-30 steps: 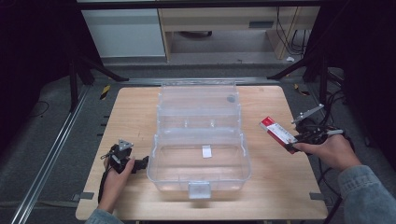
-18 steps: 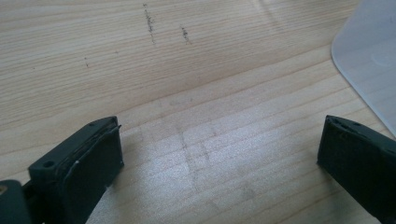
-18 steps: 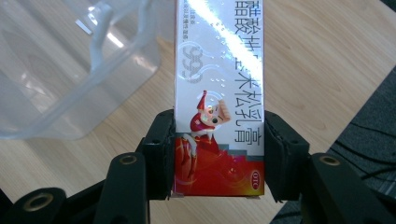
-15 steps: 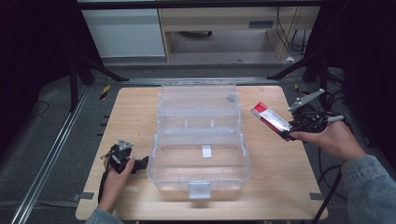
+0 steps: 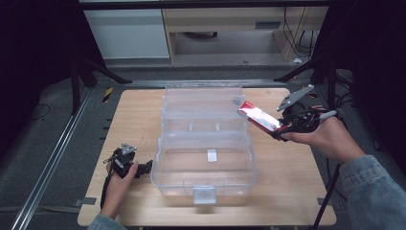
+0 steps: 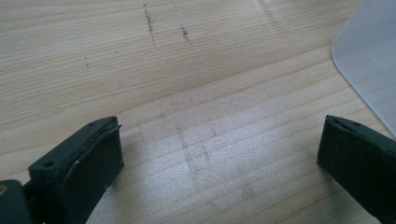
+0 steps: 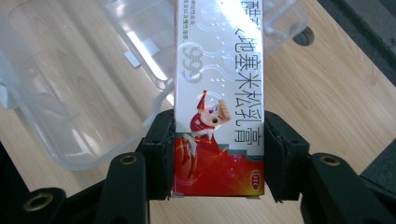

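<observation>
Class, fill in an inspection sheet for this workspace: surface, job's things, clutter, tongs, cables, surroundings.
Surface: wooden table, faint marks.
Job's things: red-and-white carton held above the rim of the open clear box.
Clutter: nothing seen.
Tongs: right tongs shut on the carton; left tongs open, resting on the table beside the box.
Cables: one trails from the right tongs.
Surroundings: dark floor, metal rail, cabinets behind.

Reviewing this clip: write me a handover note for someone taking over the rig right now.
Right gripper: shut on the red-and-white box, held in the air at the right edge of the clear plastic case, near its raised lid.
Left gripper: open, holding nothing, low over the wooden table left of the case.
Done: box picked up; case open.
Left: probably lower the box into the case, release, maybe close the lid.
</observation>
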Tool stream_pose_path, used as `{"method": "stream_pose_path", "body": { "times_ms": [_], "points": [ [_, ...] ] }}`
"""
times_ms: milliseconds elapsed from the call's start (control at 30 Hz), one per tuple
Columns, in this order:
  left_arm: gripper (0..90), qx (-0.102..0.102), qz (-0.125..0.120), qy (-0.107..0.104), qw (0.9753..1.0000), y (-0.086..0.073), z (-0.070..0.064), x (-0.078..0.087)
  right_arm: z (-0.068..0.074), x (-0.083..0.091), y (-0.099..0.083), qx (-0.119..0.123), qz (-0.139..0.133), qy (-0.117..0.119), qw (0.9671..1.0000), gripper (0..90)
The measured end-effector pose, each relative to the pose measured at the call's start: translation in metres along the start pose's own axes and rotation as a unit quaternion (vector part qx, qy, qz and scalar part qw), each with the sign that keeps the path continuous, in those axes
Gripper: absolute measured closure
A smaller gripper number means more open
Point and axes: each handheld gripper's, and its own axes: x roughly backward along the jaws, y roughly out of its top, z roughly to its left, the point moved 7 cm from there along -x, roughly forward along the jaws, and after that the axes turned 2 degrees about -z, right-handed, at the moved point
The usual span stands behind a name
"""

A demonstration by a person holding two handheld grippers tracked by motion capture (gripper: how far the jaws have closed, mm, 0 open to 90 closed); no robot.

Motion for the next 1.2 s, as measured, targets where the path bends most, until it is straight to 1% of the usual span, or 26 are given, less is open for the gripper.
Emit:
{"method": "stream_pose_path", "body": {
  "times_ms": [67, 100, 133, 167, 200, 233, 400, 533, 567, 600, 633, 667, 700, 733, 767, 900, 1033, 1067, 1200],
  "points": [
    [0.0, 0.0, 0.001, 0.0, 1.0, 0.0, 0.0, 0.0, 0.006, -0.002, 0.006, 0.008, 0.001, 0.004, 1.0, 51.5],
    [0.0, -0.001, 0.001, 0.0, 1.0, 0.0, 0.0, 0.0, 0.012, -0.005, 0.013, 0.017, -0.001, 0.009, 0.9998, 51.5],
    [0.0, -0.001, 0.001, 0.0, 1.0, 0.0, 0.0, 0.0, 0.012, -0.005, 0.013, 0.017, -0.001, 0.009, 0.9998, 51.5],
    [0.0, -0.001, 0.002, 0.0, 1.0, 0.0, 0.0, 0.0, 0.017, -0.008, 0.019, 0.027, -0.001, 0.014, 0.9995, 51.5],
    [0.0, -0.001, 0.002, 0.0, 1.0, 0.0, 0.0, 0.0, 0.017, -0.008, 0.019, 0.027, -0.001, 0.014, 0.9995, 51.5],
    [0.0, -0.002, 0.002, -0.001, 1.0, 0.0, 0.0, 0.0, 0.022, -0.012, 0.027, 0.038, 0.001, 0.018, 0.9991, 51.5],
    [0.0, -0.002, 0.002, -0.001, 1.0, 0.0, 0.0, 0.001, 0.034, -0.021, 0.04, 0.056, 0.004, 0.029, 0.998, 51.5],
    [0.0, -0.001, 0.002, -0.001, 1.0, 0.0, 0.0, 0.0, 0.045, -0.029, 0.05, 0.078, 0.007, 0.039, 0.9962, 51.5],
    [0.0, -0.002, 0.002, -0.001, 1.0, 0.0, 0.0, 0.0, 0.045, -0.029, 0.05, 0.078, 0.007, 0.039, 0.9962, 51.5],
    [0.0, -0.001, 0.002, -0.001, 1.0, 0.0, 0.0, 0.0, 0.05, -0.033, 0.054, 0.084, 0.006, 0.043, 0.9955, 51.5],
    [0.0, -0.002, 0.002, -0.001, 1.0, 0.0, 0.0, 0.0, 0.052, -0.035, 0.055, 0.09, 0.006, 0.046, 0.9949, 51.5],
    [0.0, -0.002, 0.002, -0.001, 1.0, 0.0, 0.0, 0.0, 0.052, -0.035, 0.055, 0.09, 0.006, 0.046, 0.9949, 51.5],
    [0.0, -0.002, 0.002, -0.001, 1.0, 0.0, 0.0, 0.0, 0.057, -0.04, 0.058, 0.098, 0.008, 0.051, 0.9938, 51.5],
    [0.0, -0.002, 0.002, -0.001, 1.0, 0.0, 0.0, 0.0, 0.057, -0.04, 0.058, 0.098, 0.008, 0.051, 0.9938, 51.5],
    [0.0, -0.002, 0.002, -0.001, 1.0, 0.0, 0.0, 0.0, 0.062, -0.045, 0.061, 0.106, 0.011, 0.054, 0.9929, 51.5],
    [0.0, -0.002, 0.002, -0.001, 1.0, 0.0, 0.0, 0.001, 0.072, -0.053, 0.067, 0.121, 0.015, 0.064, 0.9904, 51.5],
    [0.0, -0.002, 0.002, -0.001, 1.0, -0.001, 0.0, 0.001, 0.079, -0.059, 0.072, 0.128, 0.016, 0.071, 0.9891, 51.4],
    [0.0, -0.002, 0.002, -0.001, 1.0, -0.001, 0.0, 0.001, 0.083, -0.063, 0.075, 0.133, 0.017, 0.077, 0.988, 51.5],
    [0.0, -0.001, 0.002, -0.001, 1.0, 0.0, 0.0, 0.0, 0.094, -0.073, 0.081, 0.147, 0.02, 0.086, 0.9852, 51.5]
  ]
}}
